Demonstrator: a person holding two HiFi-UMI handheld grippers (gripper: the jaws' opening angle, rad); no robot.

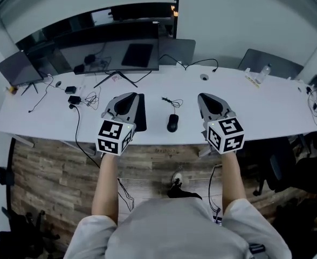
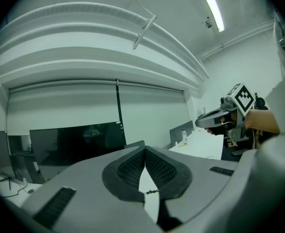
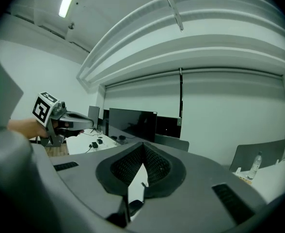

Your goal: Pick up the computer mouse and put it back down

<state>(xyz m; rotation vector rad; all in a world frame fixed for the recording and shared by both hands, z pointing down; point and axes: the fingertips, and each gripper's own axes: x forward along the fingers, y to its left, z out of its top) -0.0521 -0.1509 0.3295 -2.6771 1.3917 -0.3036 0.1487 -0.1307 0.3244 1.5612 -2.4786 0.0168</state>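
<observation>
A black computer mouse (image 1: 172, 122) lies on the white desk (image 1: 266, 104) near its front edge, with a small coil of cable (image 1: 172, 101) just behind it. My left gripper (image 1: 130, 97) hovers over the desk to the mouse's left, and my right gripper (image 1: 206, 97) hovers to its right. Neither touches the mouse. Both point toward the back of the desk. In the left gripper view the left gripper (image 2: 145, 150) has its pads together with nothing between them. The right gripper (image 3: 143, 146) looks the same in its own view.
A dark mat (image 1: 140, 115) lies under the left gripper. Monitors (image 1: 110, 50) stand along the back, with chargers and cables (image 1: 75, 99) at the left. A bottle (image 1: 263, 72) and more cables (image 1: 316, 104) sit at the right. Office chairs stand behind the desk.
</observation>
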